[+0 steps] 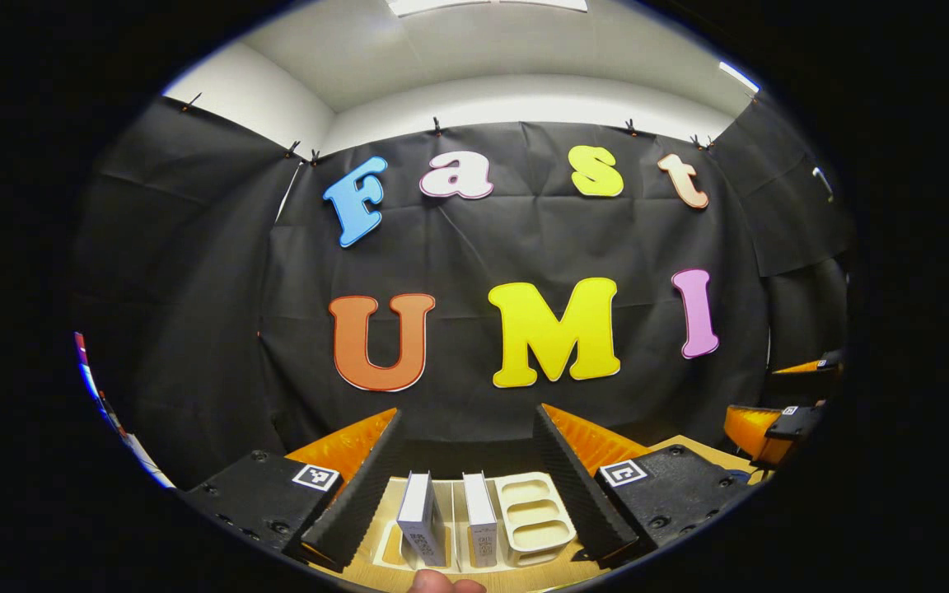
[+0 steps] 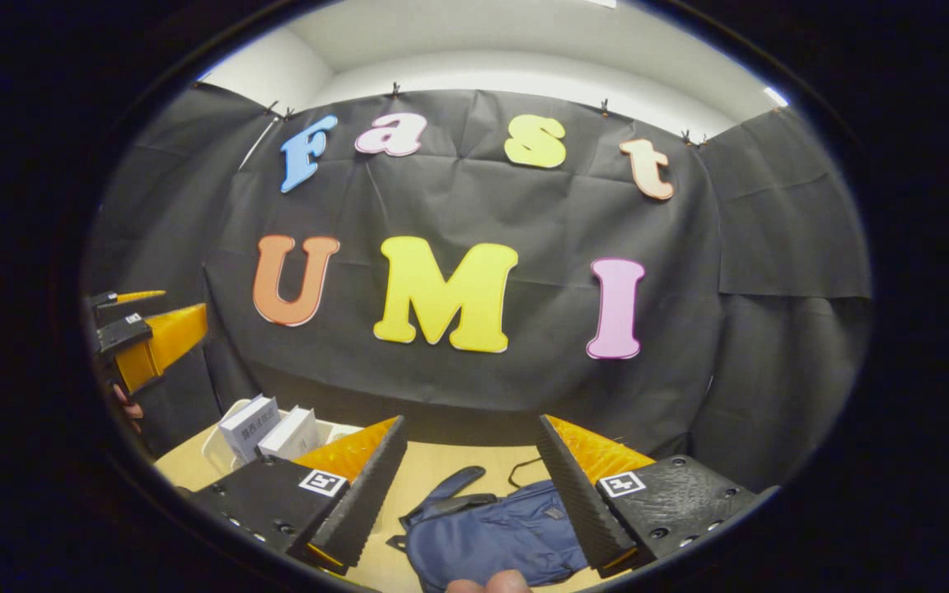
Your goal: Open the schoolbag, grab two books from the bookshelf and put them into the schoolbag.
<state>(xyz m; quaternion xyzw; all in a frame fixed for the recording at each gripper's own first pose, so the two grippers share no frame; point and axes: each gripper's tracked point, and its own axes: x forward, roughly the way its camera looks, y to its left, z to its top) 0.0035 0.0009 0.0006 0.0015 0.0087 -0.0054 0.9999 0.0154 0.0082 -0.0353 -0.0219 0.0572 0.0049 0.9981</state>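
Left gripper (image 1: 468,478) is hovering wide open above two books (image 1: 450,519) in the bookshelf (image 1: 534,515); right gripper (image 2: 470,486), equally spread and empty, is hanging over the schoolbag (image 2: 491,535).

The left gripper (image 1: 468,461) is held level with its jaws spread wide apart and nothing between them. The right gripper (image 2: 469,465) is likewise wide open and empty. In the right gripper view the left gripper (image 2: 138,338) shows at the far left
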